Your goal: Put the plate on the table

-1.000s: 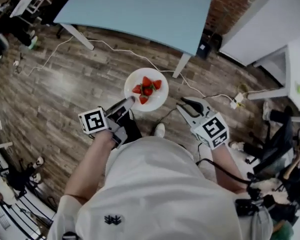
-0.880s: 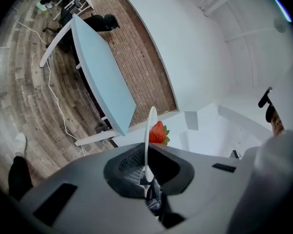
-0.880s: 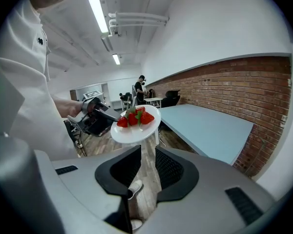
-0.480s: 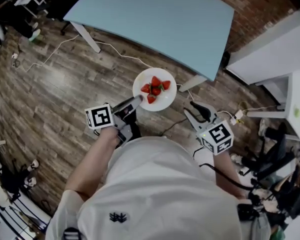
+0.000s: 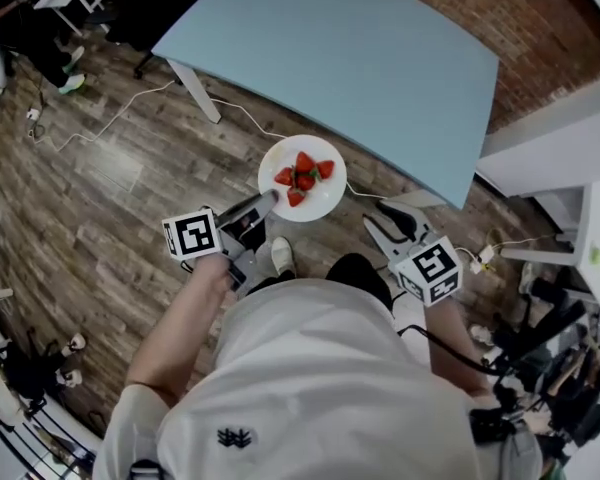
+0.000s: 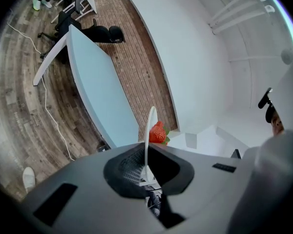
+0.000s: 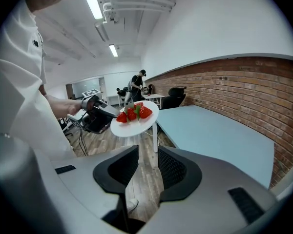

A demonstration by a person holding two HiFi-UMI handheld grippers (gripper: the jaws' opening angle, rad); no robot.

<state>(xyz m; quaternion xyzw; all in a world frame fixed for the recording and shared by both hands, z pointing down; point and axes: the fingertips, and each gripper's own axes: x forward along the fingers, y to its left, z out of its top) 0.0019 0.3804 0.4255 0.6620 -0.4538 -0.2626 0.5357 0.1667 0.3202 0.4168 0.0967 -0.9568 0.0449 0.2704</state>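
The round white plate (image 5: 318,201) is in the air, not on the surface. In the head view it sits in the centre of the frame, a little above the middle, over the dark wooden plank floor (image 5: 100,198) and just at the near edge of the light blue rectangular surface (image 5: 350,58). Several red strawberries (image 5: 303,176) with green tops lie on the middle of the plate.

The left claw (image 5: 263,202) is clenched on the plate's rim at the lower left side of the plate. In the left gripper view the plate (image 6: 148,133) stands as a thin white line between the two jaws of this claw (image 6: 146,167), and one strawberry (image 6: 157,133) shows behind it. In the right gripper view the plate (image 7: 134,125) is at the centre left of the frame and it is held level, with the strawberries (image 7: 134,113) on top and the surface (image 7: 210,130) to the right of it.

The right claw (image 5: 382,215) is at the lower right of the plate and apart from it. Its jaws are released and stand wide; in the right gripper view only the floor shows between the jaws of this claw (image 7: 145,172).

A thin white cable (image 5: 230,108) lies on the floor, partly under the surface. A red brick wall (image 7: 234,82) runs behind the surface. The person's white shirt (image 5: 320,388) fills the lower part of the head view.
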